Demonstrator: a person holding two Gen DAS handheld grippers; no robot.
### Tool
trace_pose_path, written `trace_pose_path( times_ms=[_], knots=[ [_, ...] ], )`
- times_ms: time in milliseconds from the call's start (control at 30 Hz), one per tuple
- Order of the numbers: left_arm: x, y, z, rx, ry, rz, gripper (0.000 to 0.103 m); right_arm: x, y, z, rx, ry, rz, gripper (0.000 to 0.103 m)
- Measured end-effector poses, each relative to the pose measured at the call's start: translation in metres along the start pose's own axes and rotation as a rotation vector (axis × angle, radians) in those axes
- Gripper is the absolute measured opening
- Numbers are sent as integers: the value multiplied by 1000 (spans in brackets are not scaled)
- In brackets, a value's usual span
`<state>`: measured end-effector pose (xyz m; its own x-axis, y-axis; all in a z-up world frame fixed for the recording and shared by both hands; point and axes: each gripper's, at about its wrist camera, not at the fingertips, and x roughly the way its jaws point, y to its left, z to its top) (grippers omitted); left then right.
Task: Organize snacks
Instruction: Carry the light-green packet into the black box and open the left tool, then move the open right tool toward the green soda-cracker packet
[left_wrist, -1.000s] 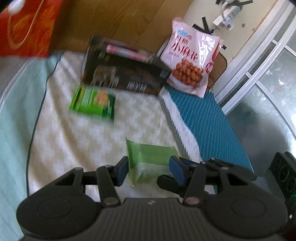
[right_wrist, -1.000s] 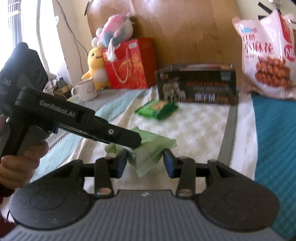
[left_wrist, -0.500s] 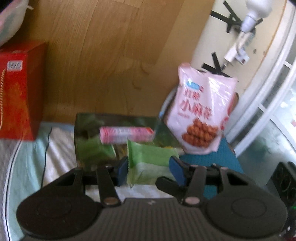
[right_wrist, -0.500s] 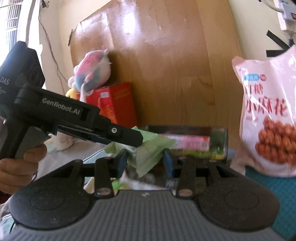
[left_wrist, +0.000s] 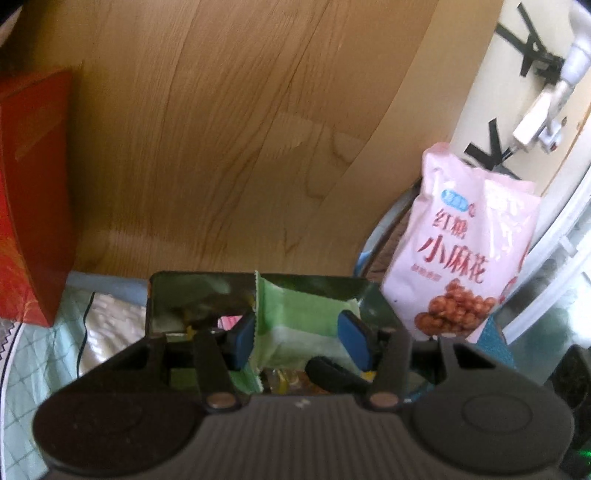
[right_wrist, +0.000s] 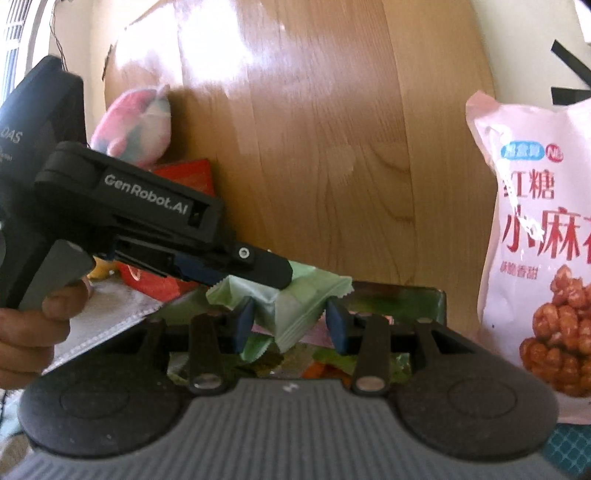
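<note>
Two grippers on one snack here, so the step in hand is dropping a packet into the box. Biggest thing in view is the wooden panel (left_wrist: 258, 147) filling the back. At 3 o'clock leans the big pink snack bag (left_wrist: 465, 258), with a red gift bag (left_wrist: 29, 203) over at 9 o'clock. Dead centre sits the dark open-top box (left_wrist: 192, 280), with a few wrappers already inside.

The green packet (left_wrist: 299, 317) hangs in the air right over the box opening. The left gripper (left_wrist: 303, 338) is clamped on it, with a pad at each side edge. The right gripper (right_wrist: 290, 325) has its pads either side of the same packet, but honestly I can't tell if it's actually pinching or just standing around it.

My guess for the next move: lower the packet a bit toward 6 o'clock, past the rim, then let go so it lands flat on the others.
</note>
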<state>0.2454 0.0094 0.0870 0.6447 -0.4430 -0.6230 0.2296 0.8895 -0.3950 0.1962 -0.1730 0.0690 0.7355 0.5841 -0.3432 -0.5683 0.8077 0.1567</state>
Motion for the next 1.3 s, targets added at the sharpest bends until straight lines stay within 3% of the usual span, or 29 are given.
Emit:
trace_pose_path(
  times_ms=[167,633,933,1067,1300],
  knots=[
    [11,3,-10,-22,20,-6,50,7,-1,-10,-16,22,-27,57],
    [-41,-19,-31,9,-29,78,50,-23,9,-11,32,-14,-61,58],
    [-88,-54,-88,104,-86,202,51,-77,24,-31,152,-46,-83,58],
    [-100,-63,-126,164,-86,304,51,-95,35,-56,208,15,-80,58],
    [-117,-53,-186,163,-45,339,53,-124,68,-95,211,116,-74,58]
  ],
)
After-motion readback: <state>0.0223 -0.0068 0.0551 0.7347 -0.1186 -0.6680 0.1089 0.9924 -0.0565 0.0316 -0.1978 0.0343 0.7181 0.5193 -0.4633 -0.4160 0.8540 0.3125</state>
